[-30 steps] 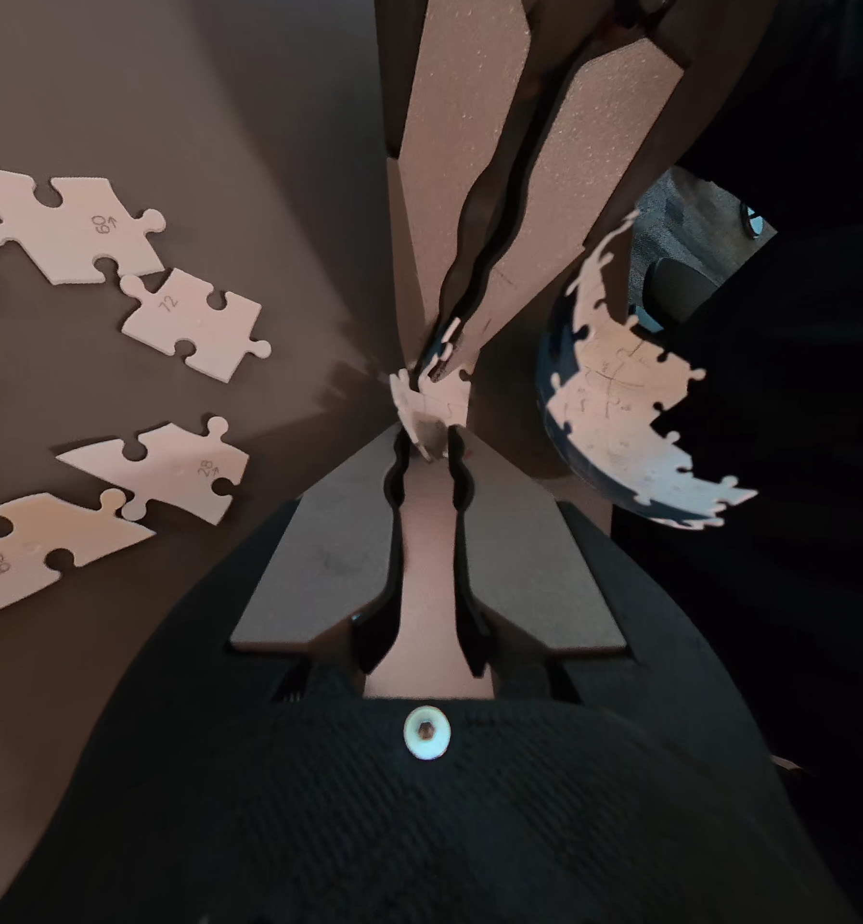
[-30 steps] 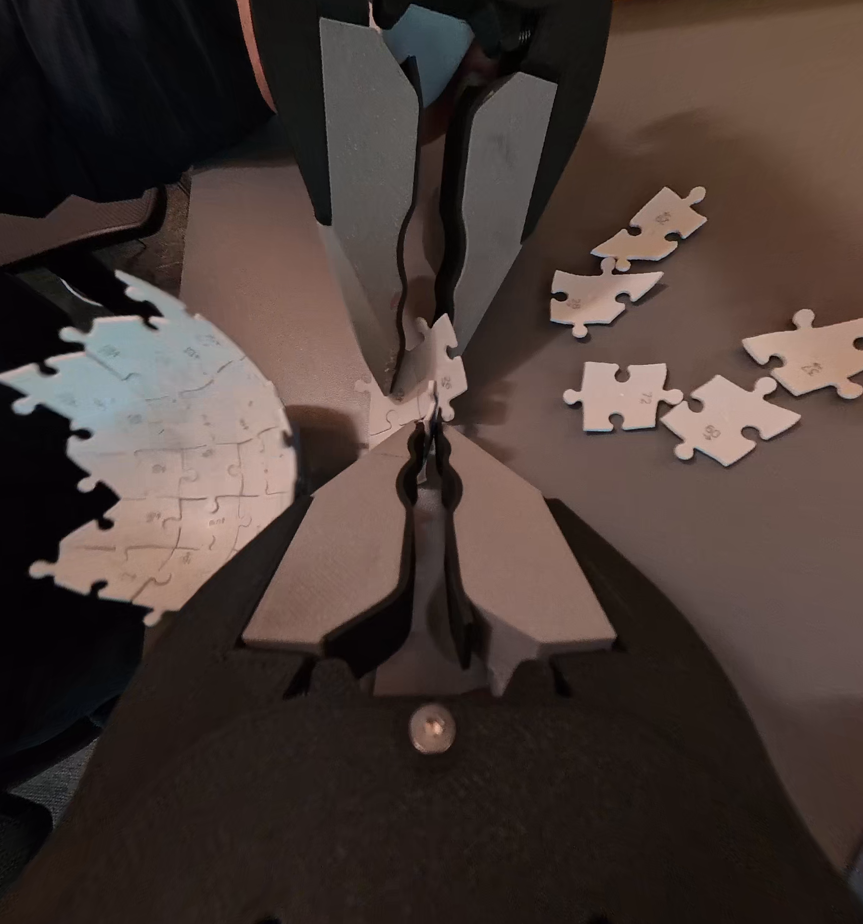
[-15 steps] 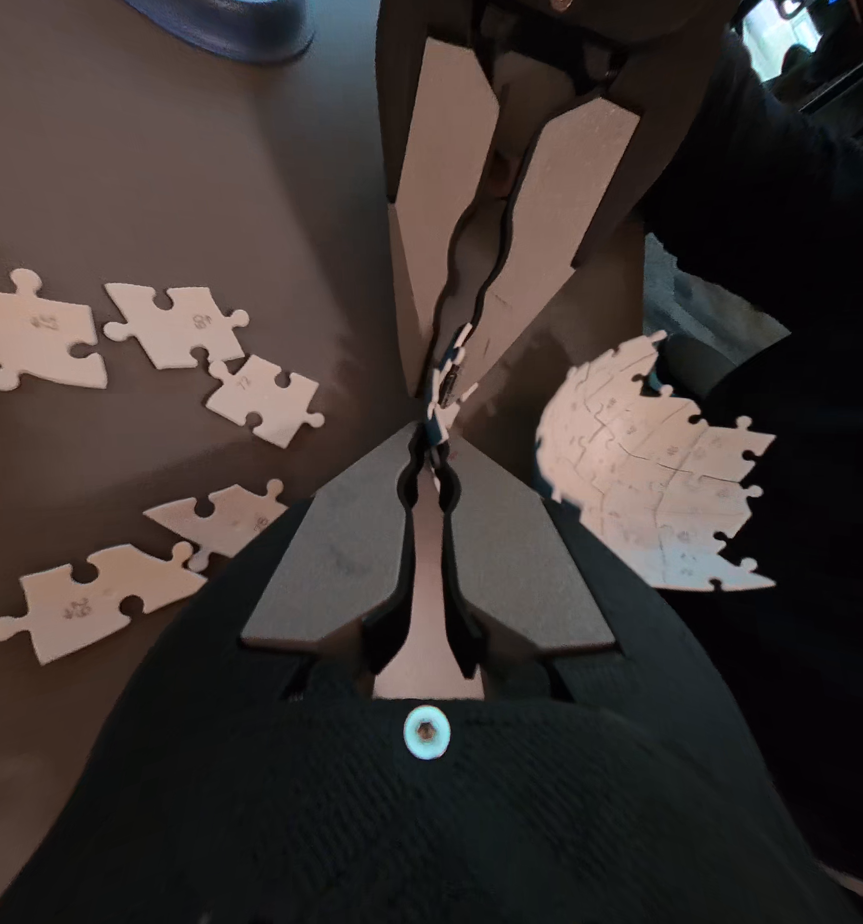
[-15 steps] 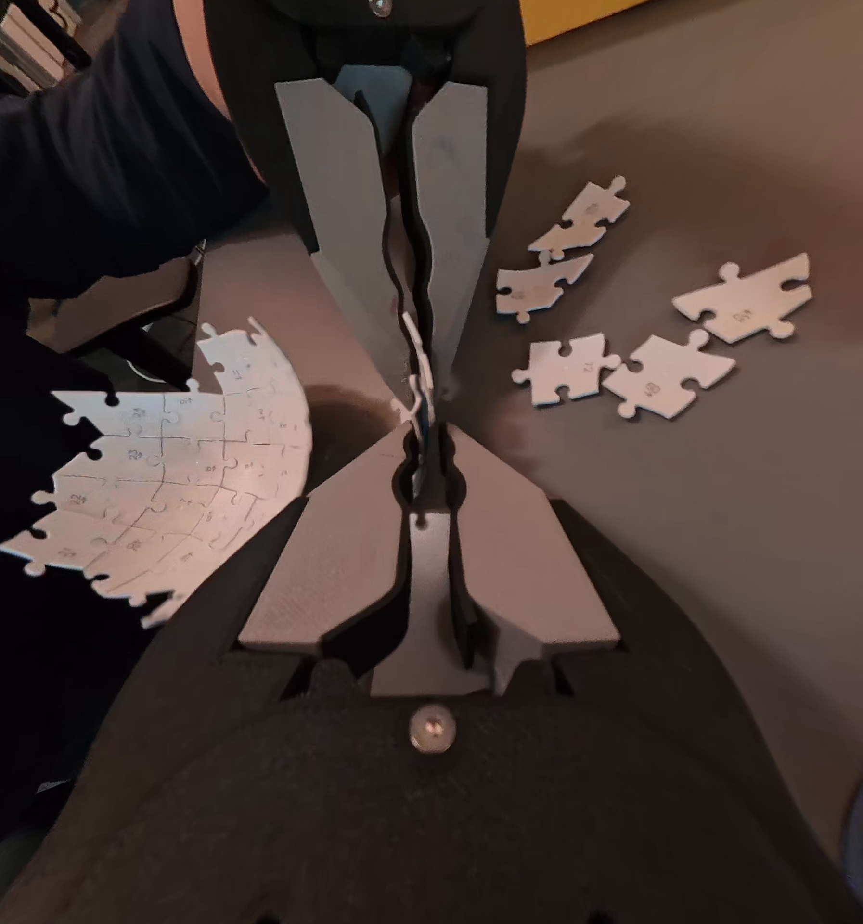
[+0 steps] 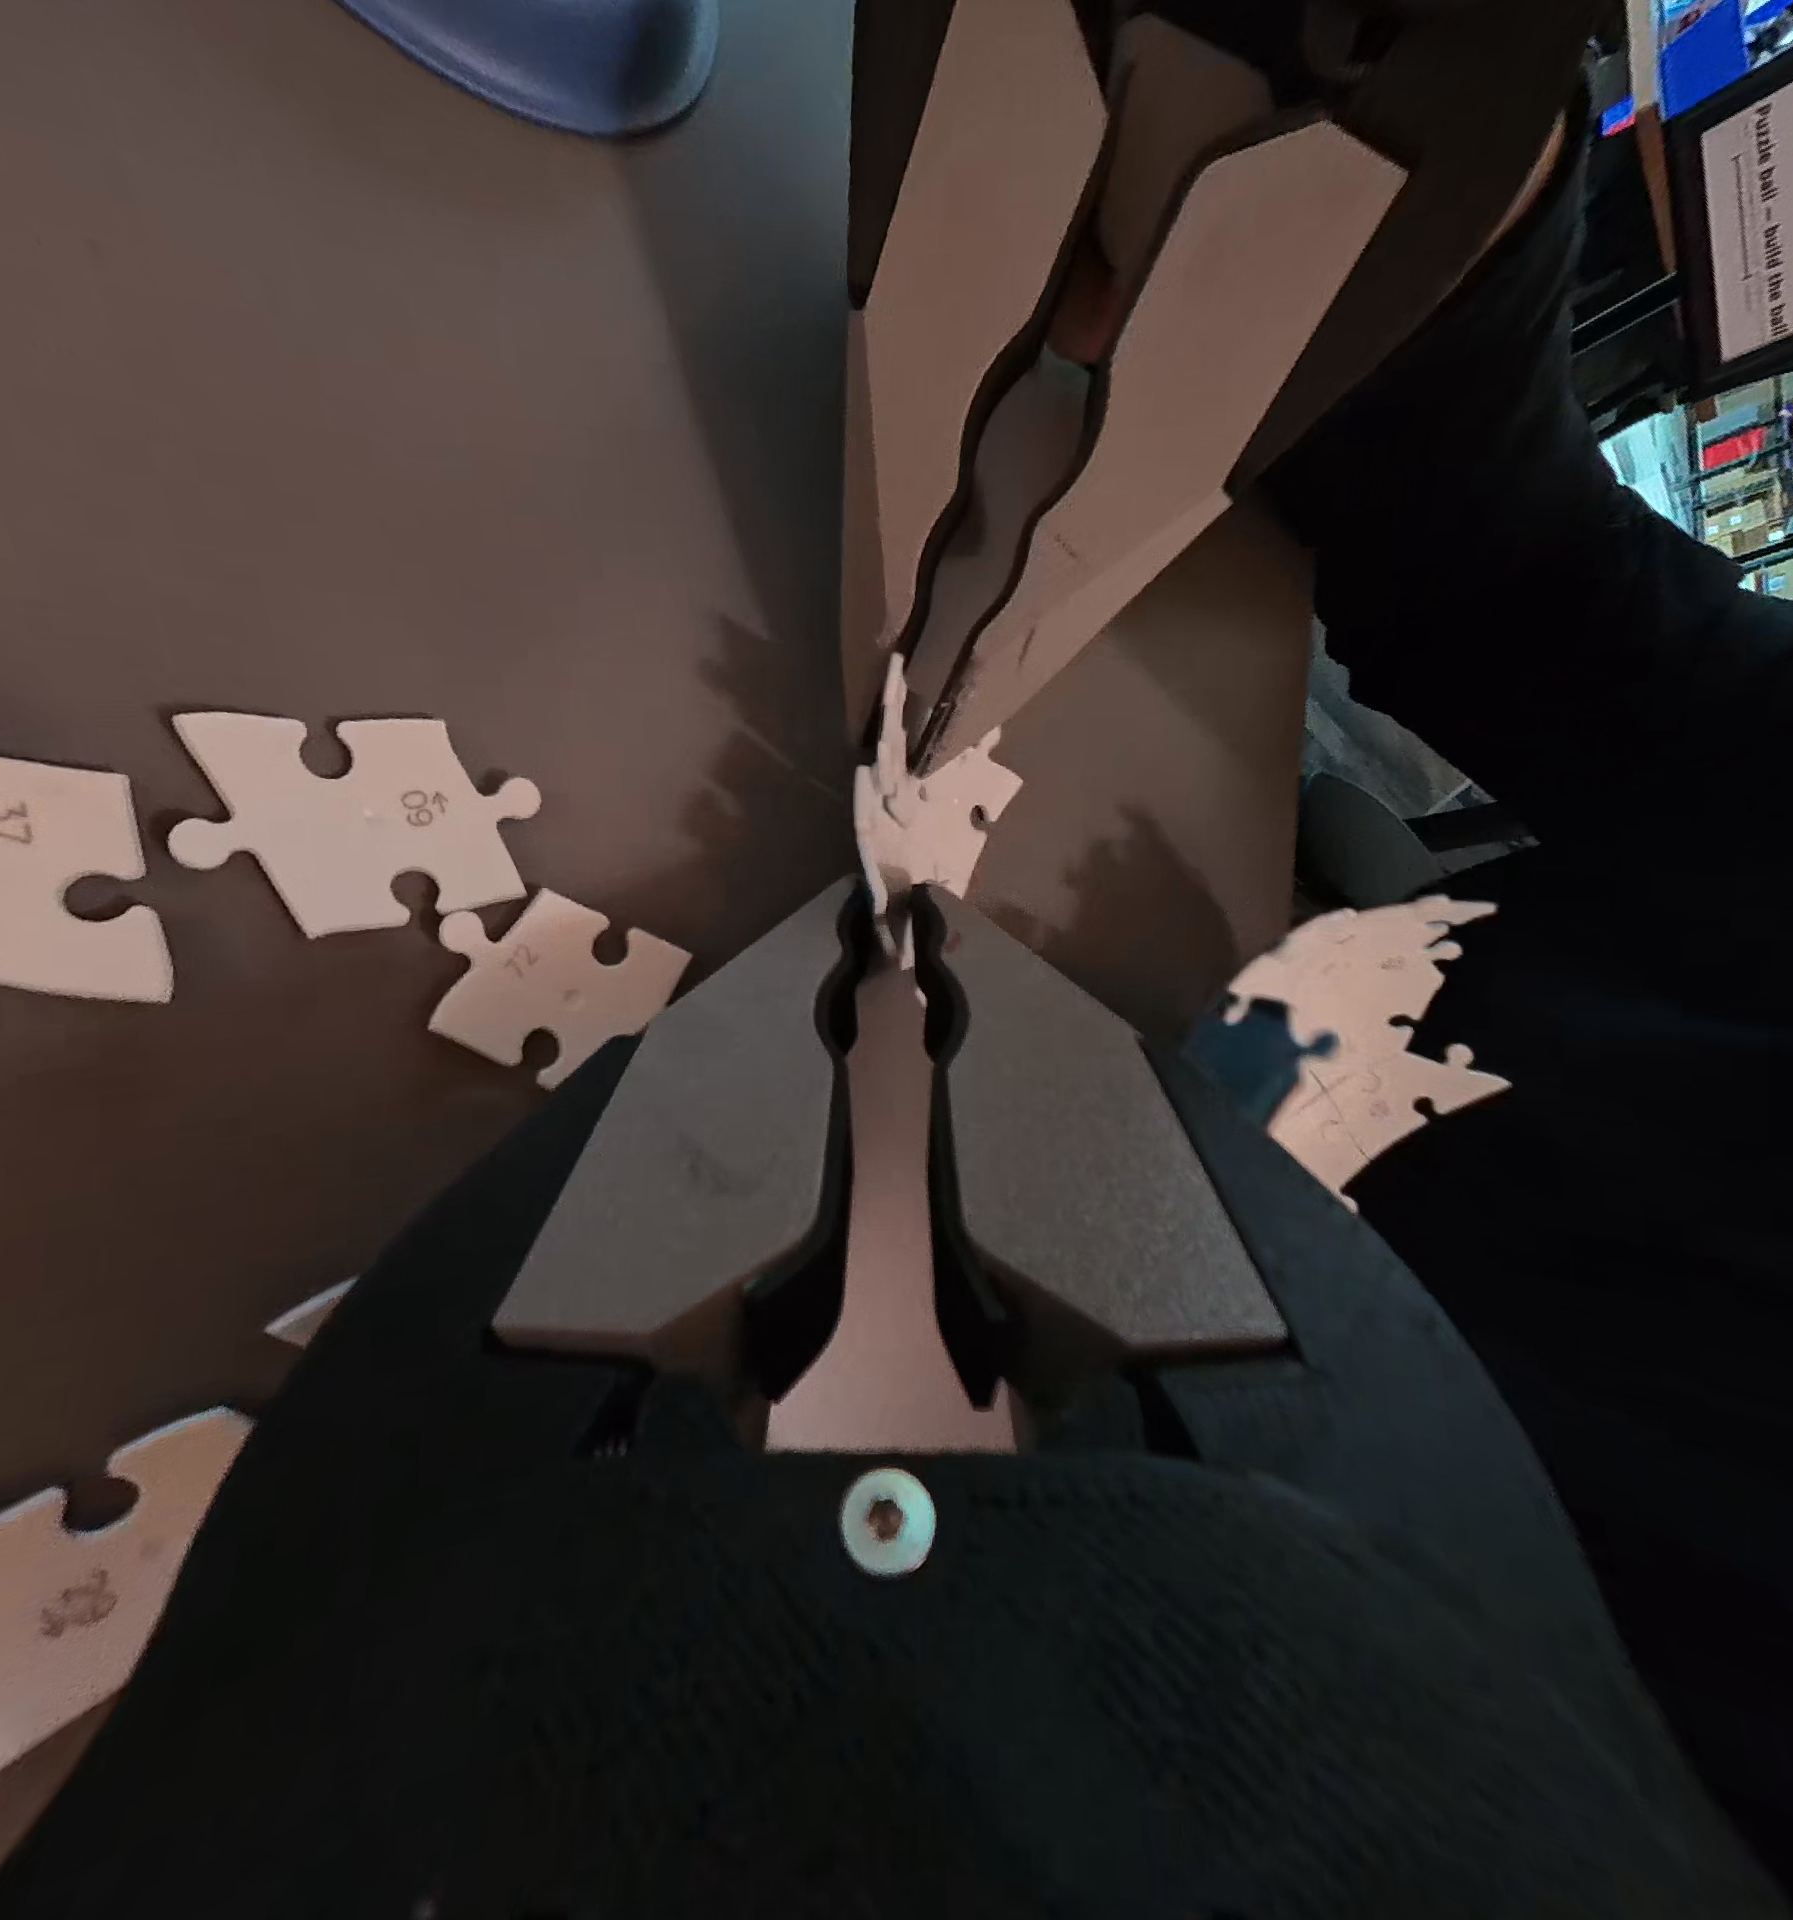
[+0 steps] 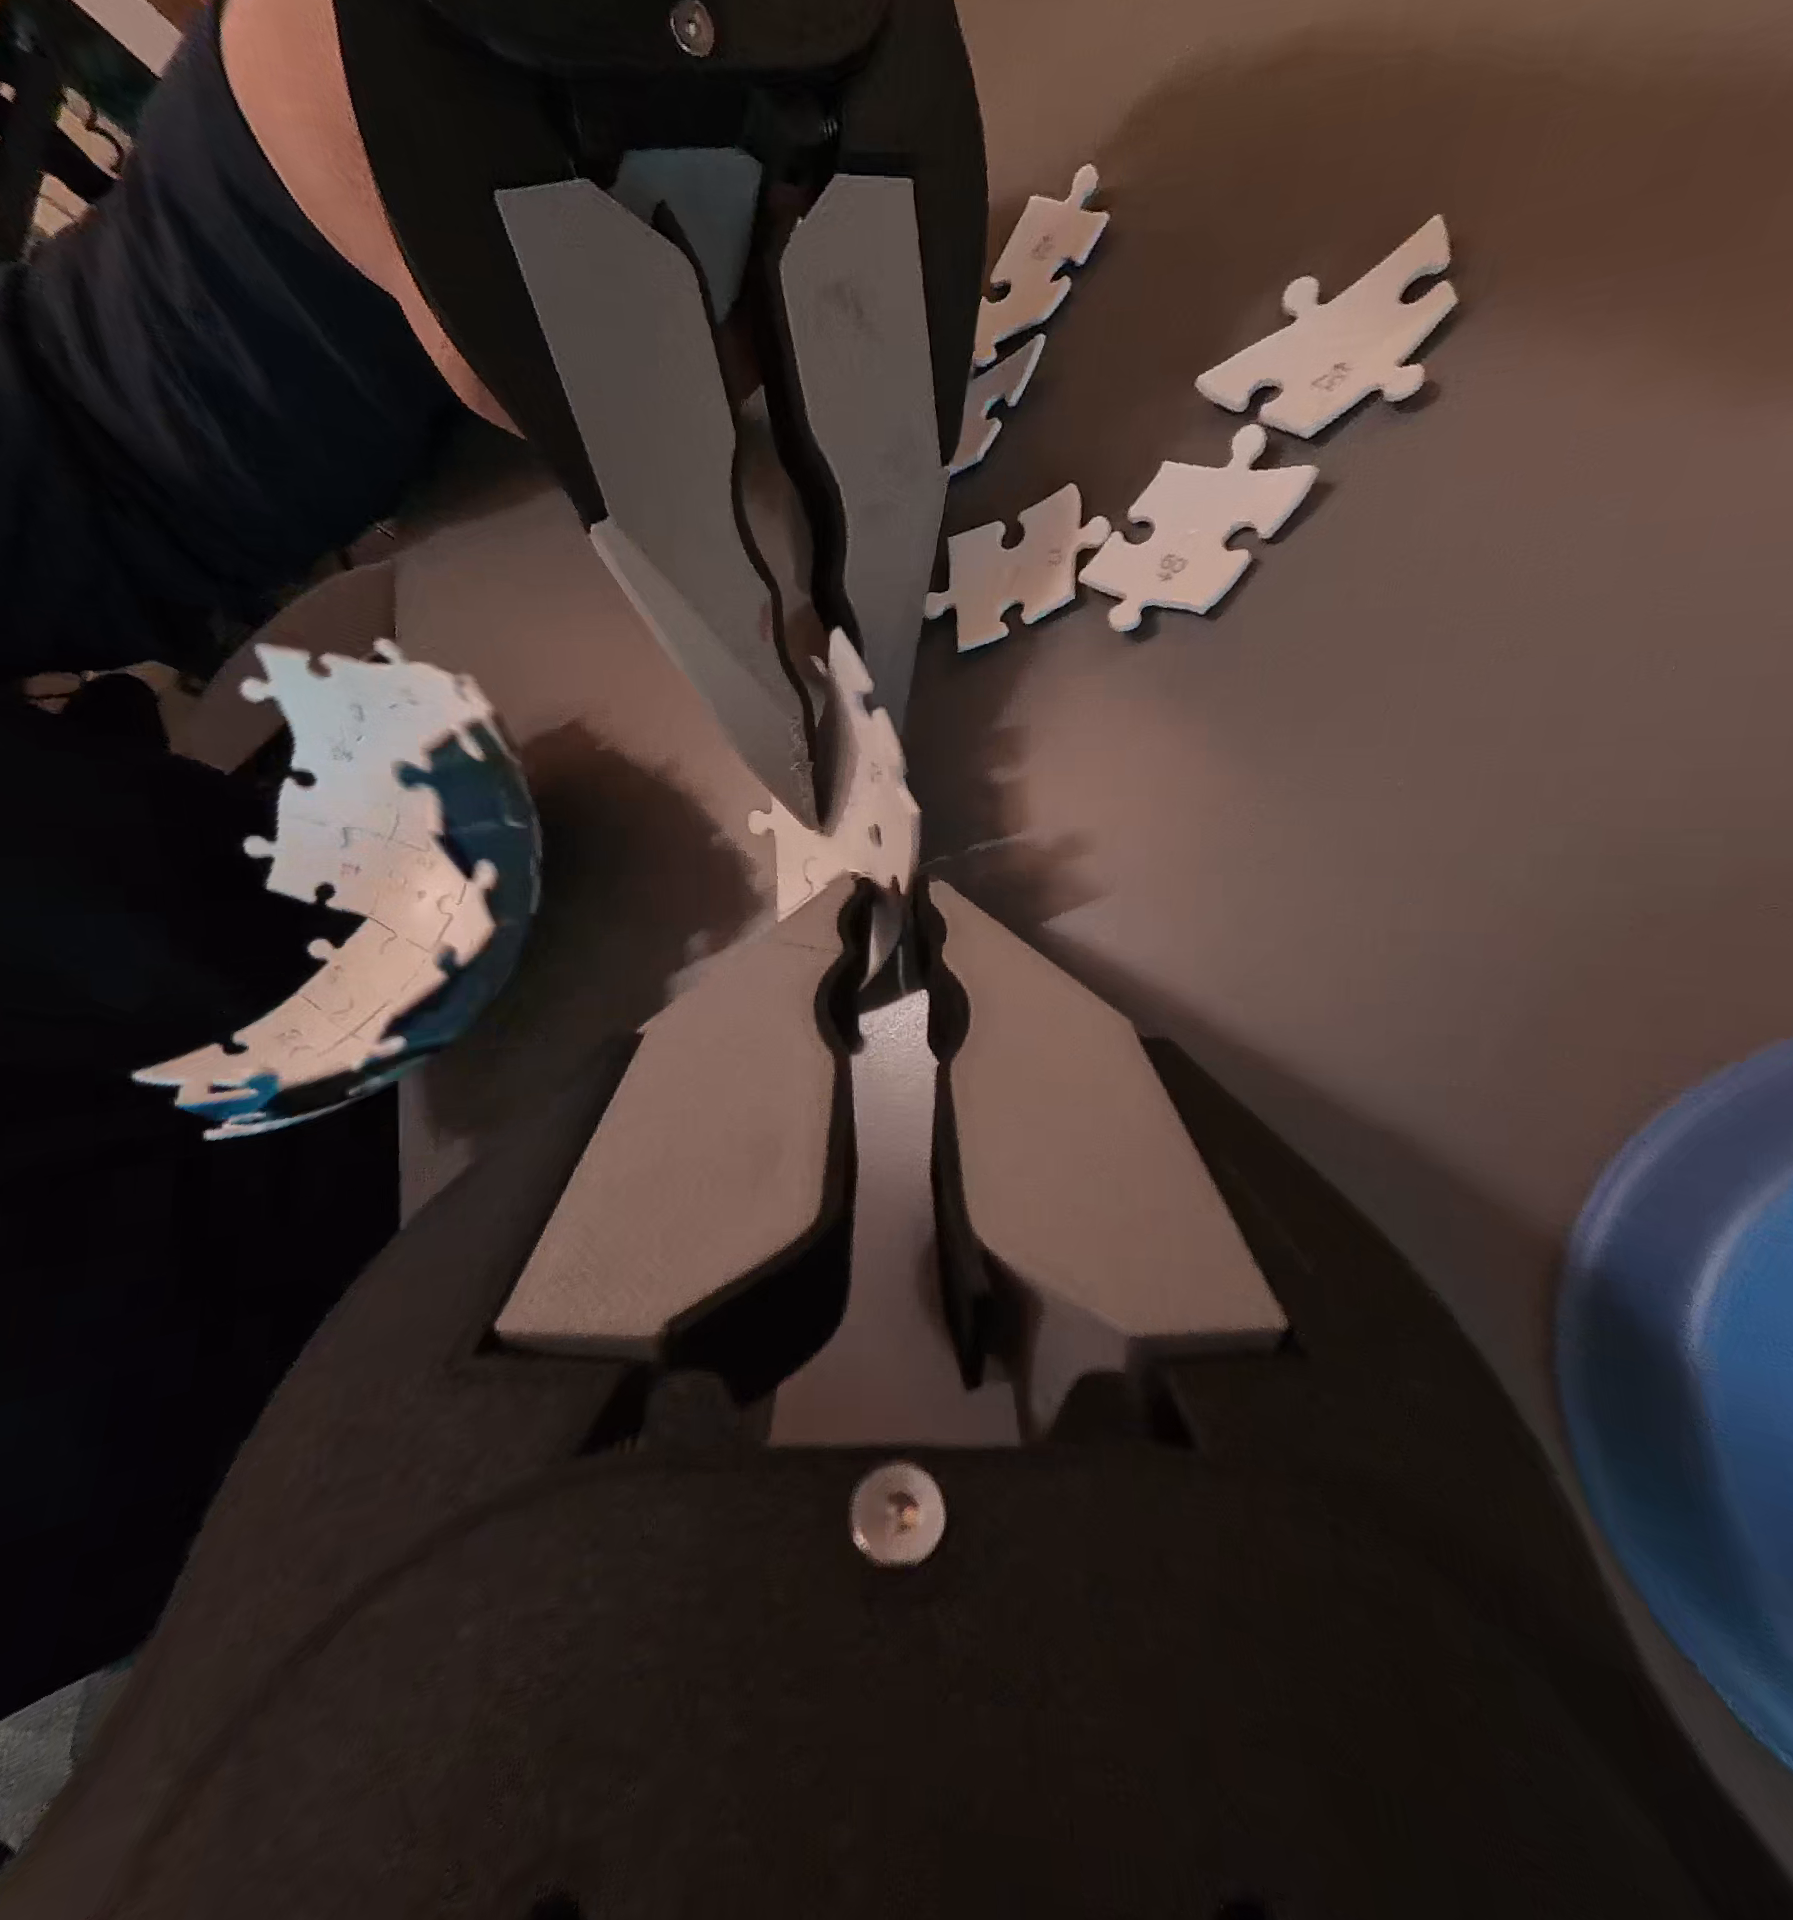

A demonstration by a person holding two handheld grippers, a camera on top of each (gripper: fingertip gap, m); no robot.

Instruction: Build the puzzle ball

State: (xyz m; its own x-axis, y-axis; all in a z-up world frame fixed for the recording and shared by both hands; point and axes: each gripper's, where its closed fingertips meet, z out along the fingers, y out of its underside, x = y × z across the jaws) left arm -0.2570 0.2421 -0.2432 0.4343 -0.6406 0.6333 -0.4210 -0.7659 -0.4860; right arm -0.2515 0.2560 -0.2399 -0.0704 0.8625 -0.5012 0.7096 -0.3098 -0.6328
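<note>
We are pinching a small cluster of joined white puzzle pieces [image 5: 928,826] above the brown table [image 5: 352,416], our left gripper [image 5: 894,930] and right gripper [image 6: 890,904] both clenching it from opposite ends. The half-built puzzle ball [image 6: 393,883] is sitting near the table's edge. Loose pieces [image 6: 1178,556] are lying flat farther out, with a blue bowl [image 6: 1723,1299] beyond.

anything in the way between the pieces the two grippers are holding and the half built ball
Nothing visible. The joined pieces, pinched between the left gripper and right gripper, sit apart from the partial ball, with only bare table between.
</note>
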